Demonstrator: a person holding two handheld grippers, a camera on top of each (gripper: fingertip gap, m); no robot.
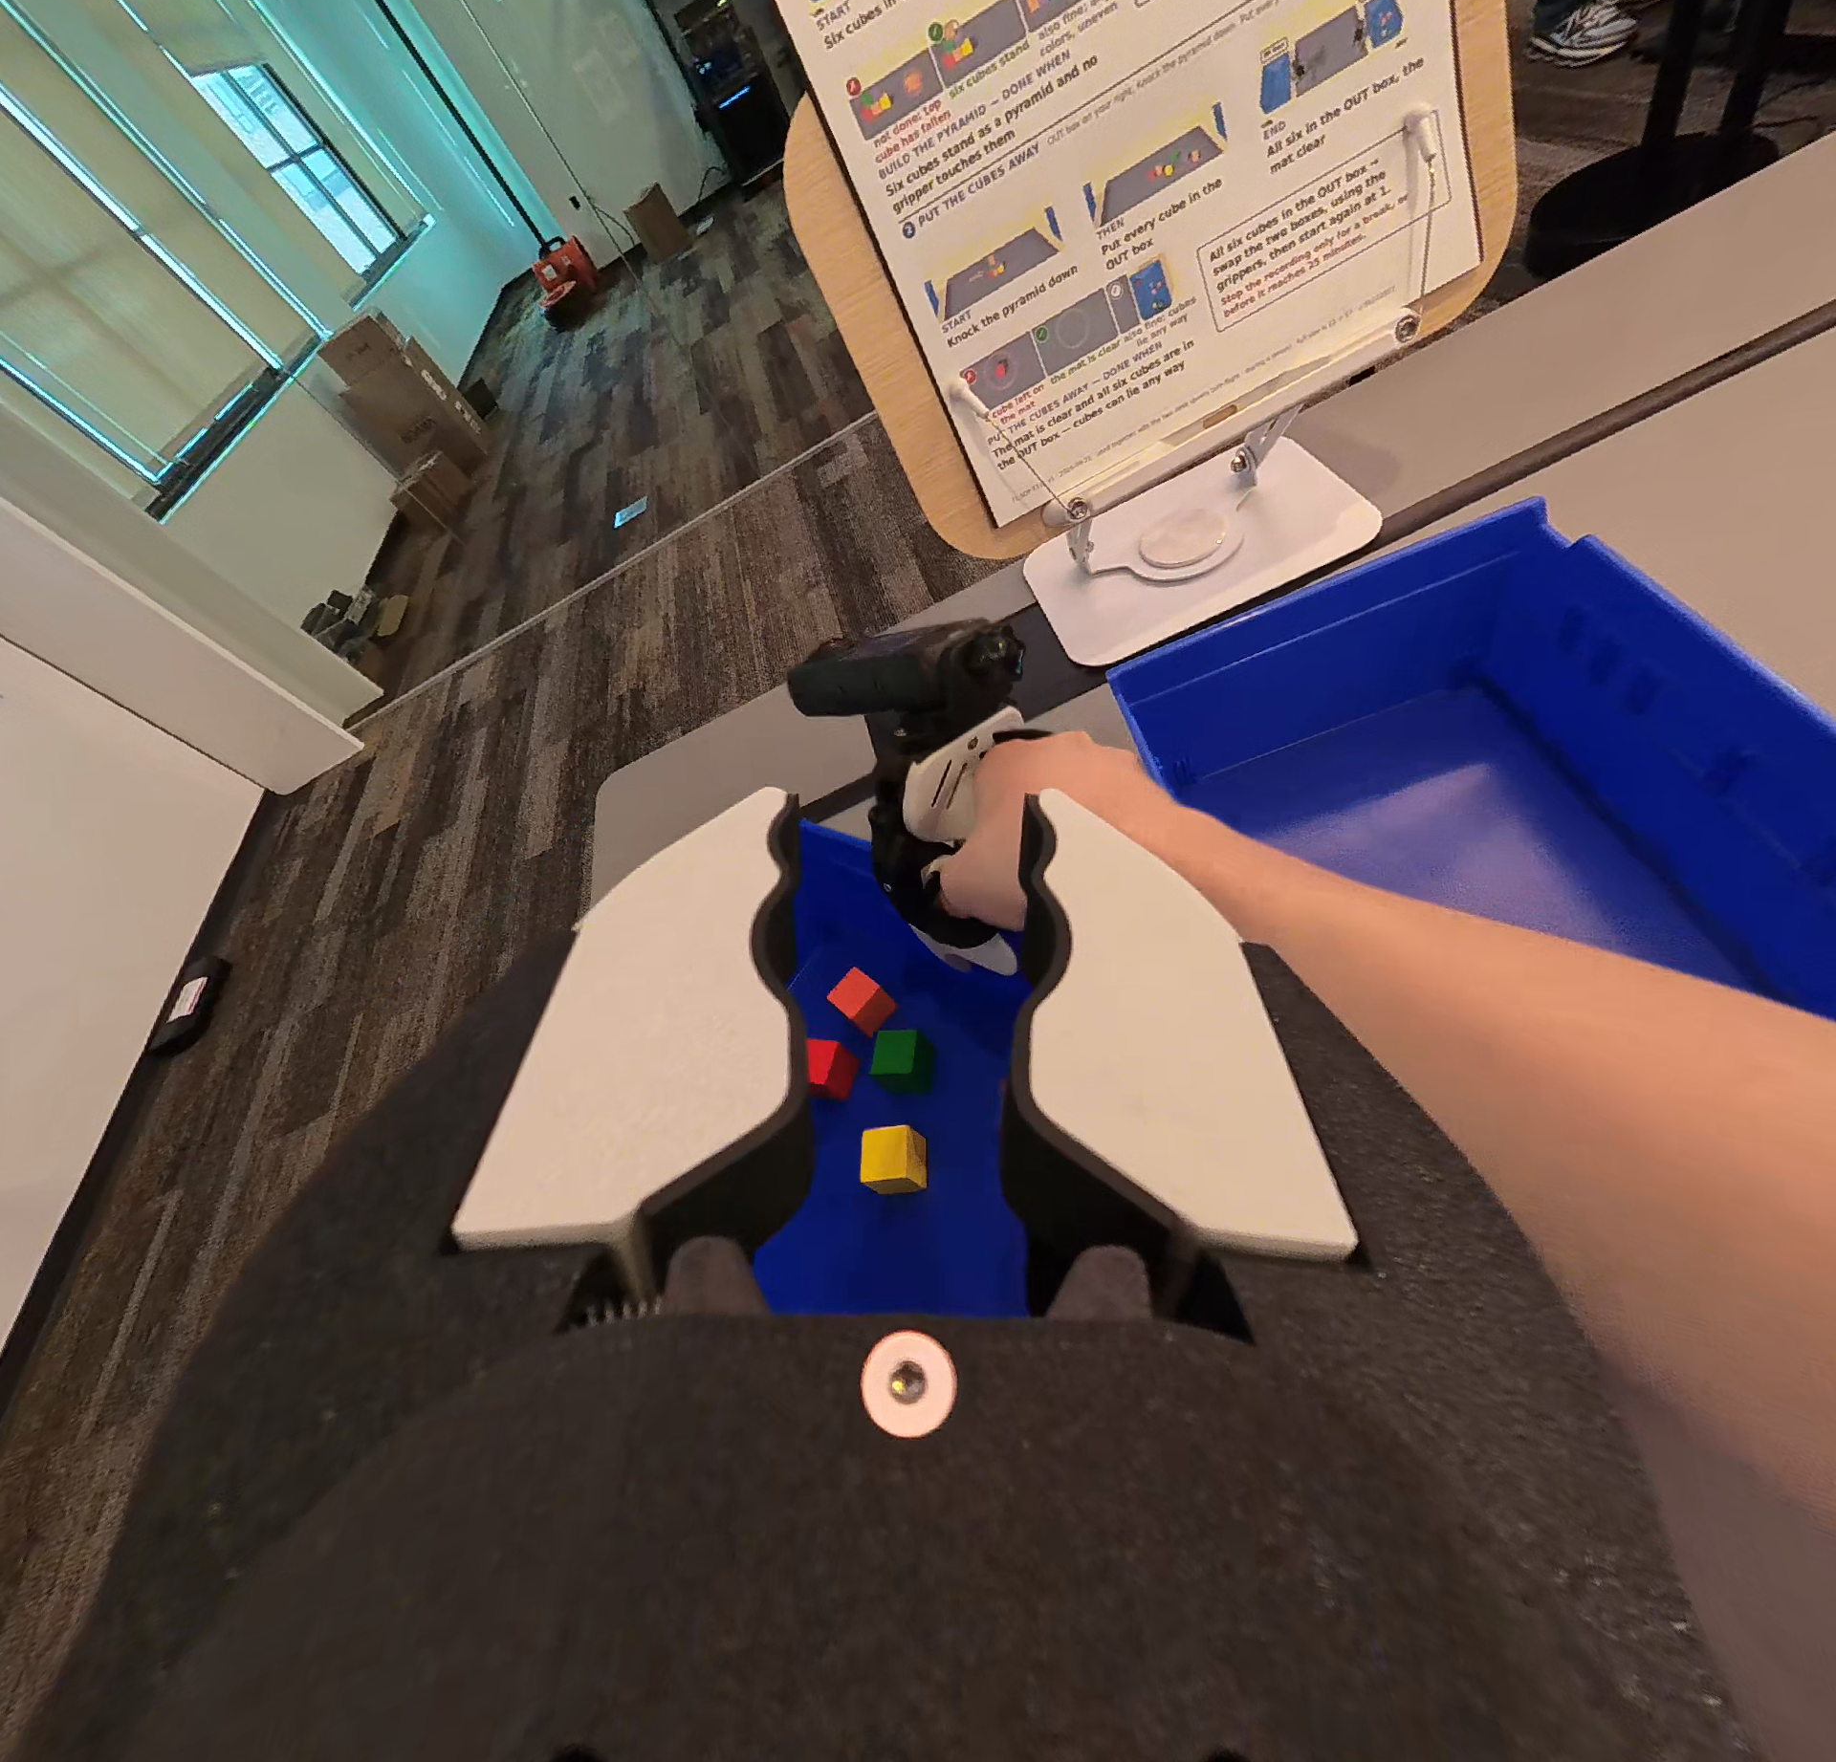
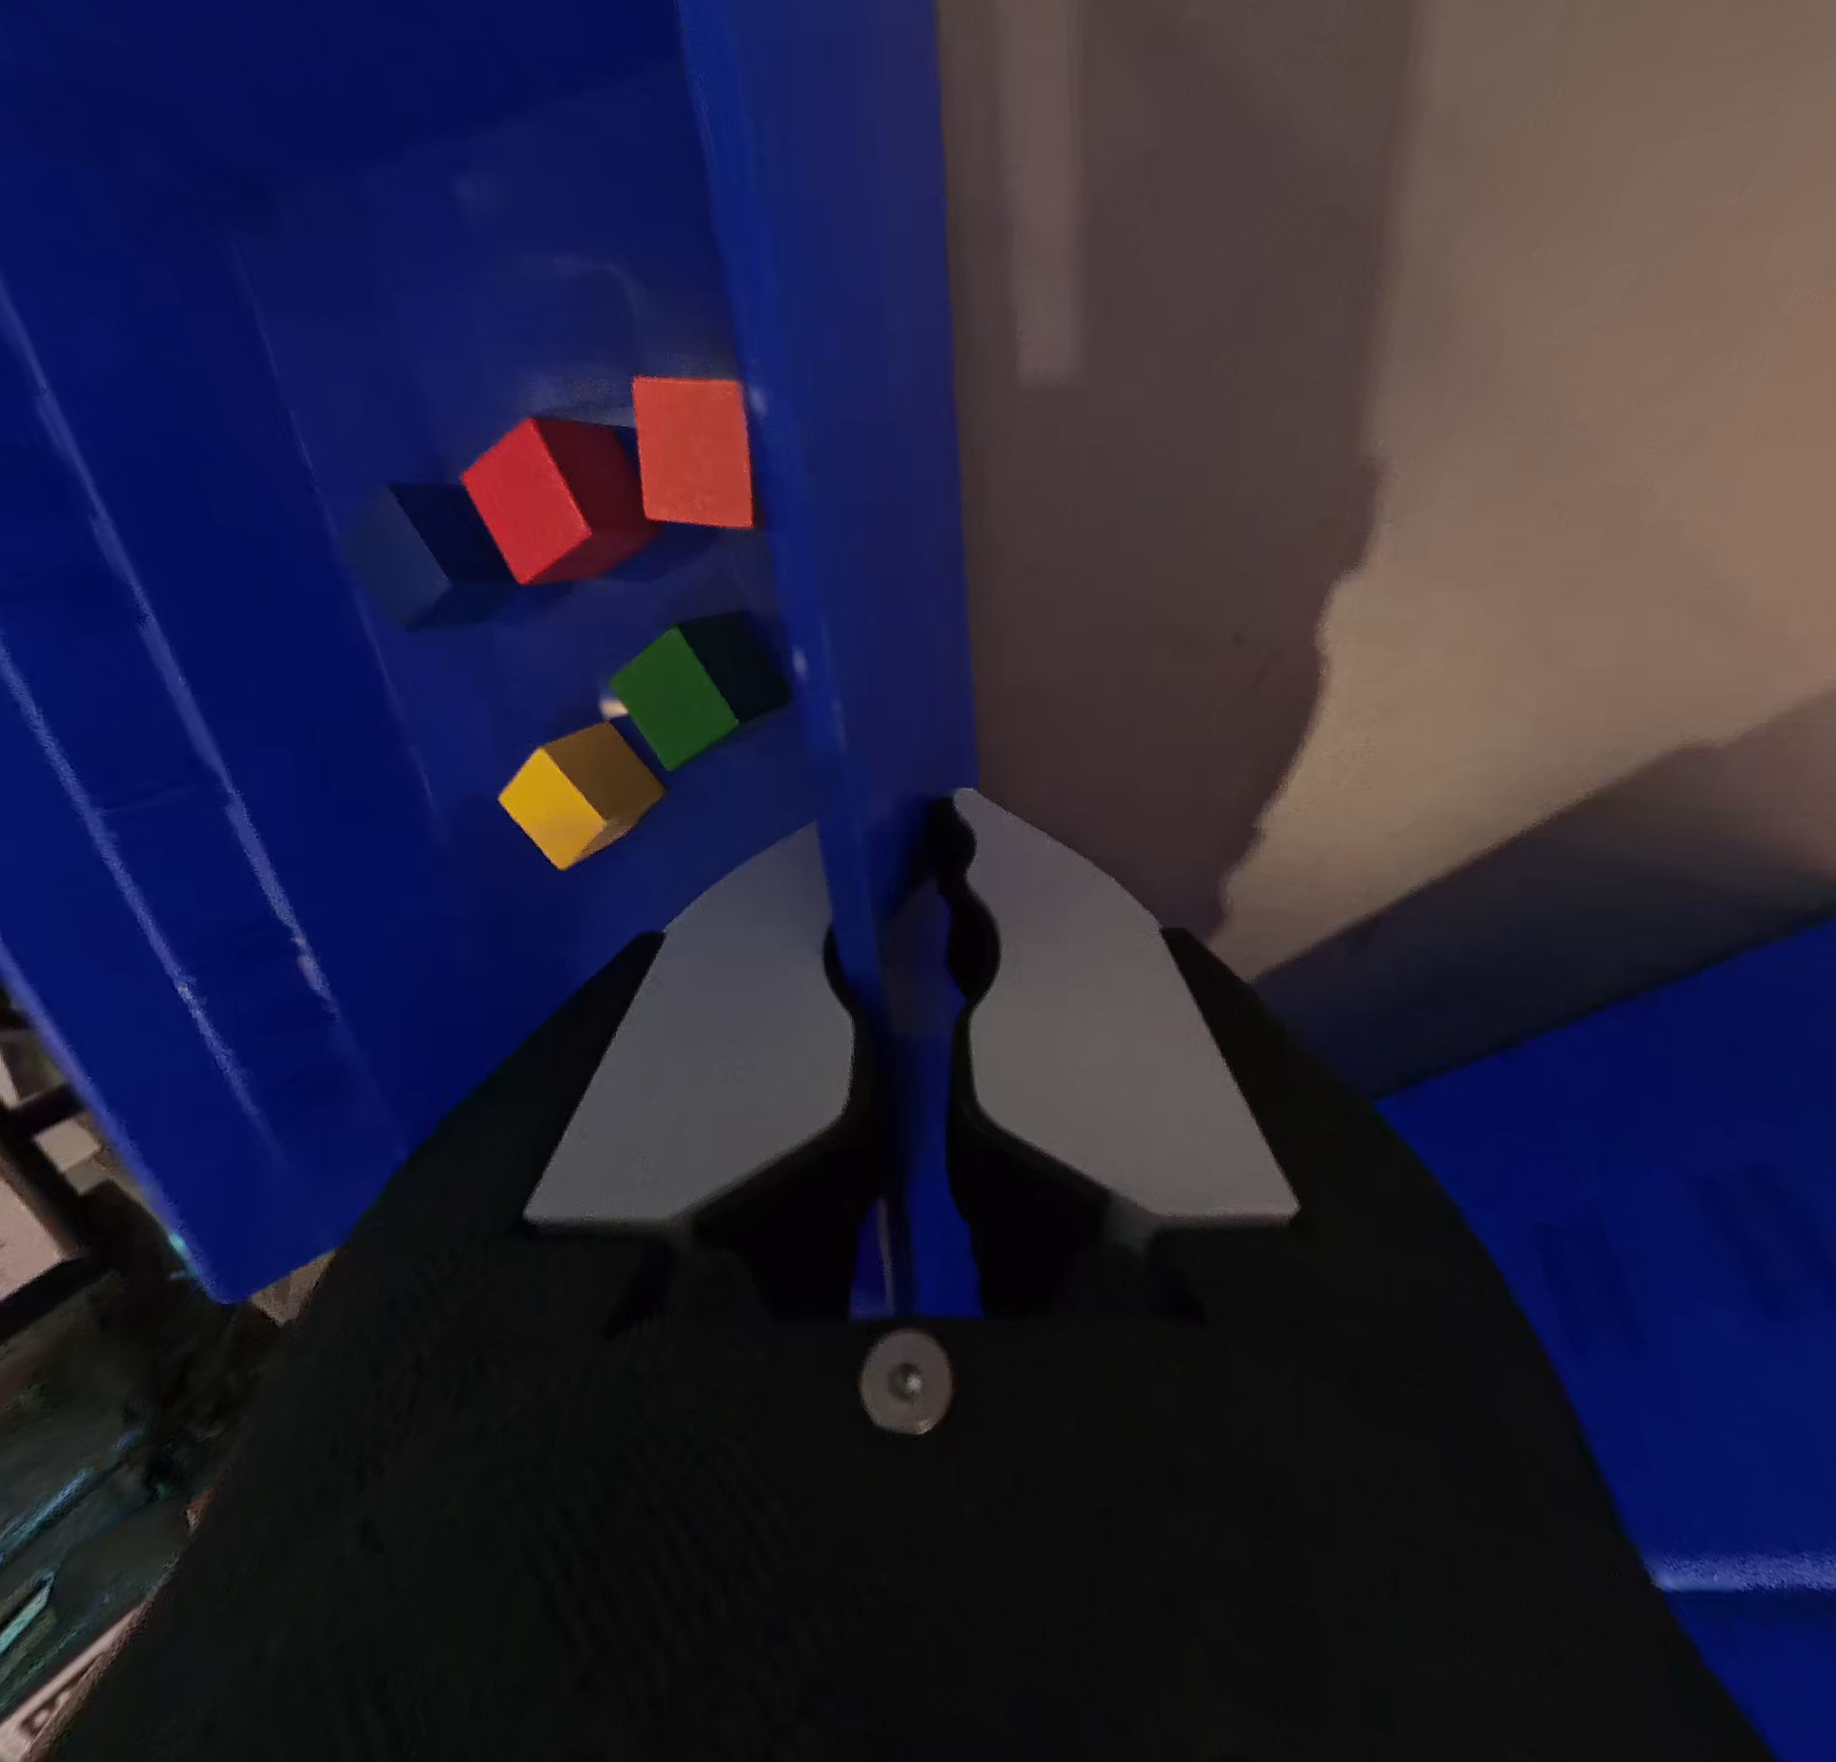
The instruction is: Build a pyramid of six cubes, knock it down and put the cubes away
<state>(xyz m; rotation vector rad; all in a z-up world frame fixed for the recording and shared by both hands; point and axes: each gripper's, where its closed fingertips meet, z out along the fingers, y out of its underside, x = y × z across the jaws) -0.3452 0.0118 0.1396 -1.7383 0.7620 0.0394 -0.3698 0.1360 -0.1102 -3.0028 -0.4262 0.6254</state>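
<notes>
A blue box [image 1: 894,1247] holds several cubes: orange [image 1: 859,999], red [image 1: 830,1069], green [image 1: 902,1059] and yellow [image 1: 892,1158]. My left gripper [image 1: 909,805] is open and empty above this box, with the cubes showing between its fingers. My right gripper [image 1: 969,954], held in a hand, reaches onto the box's far side. In the right wrist view my right gripper [image 2: 894,880] is shut on the box's wall [image 2: 844,324]. Inside lie blue [image 2: 427,552], red [image 2: 546,498], orange [image 2: 692,453], green [image 2: 686,686] and yellow [image 2: 576,791] cubes.
A second blue box [image 1: 1441,820], empty, stands to the right on the grey table [image 1: 1639,344]; it also shows in the right wrist view [image 2: 1639,1218]. An instruction board on a white stand [image 1: 1143,205] stands behind. The table's left edge drops to carpeted floor [image 1: 497,671]. Some 30 cm of space lies between my two pairs of fingers.
</notes>
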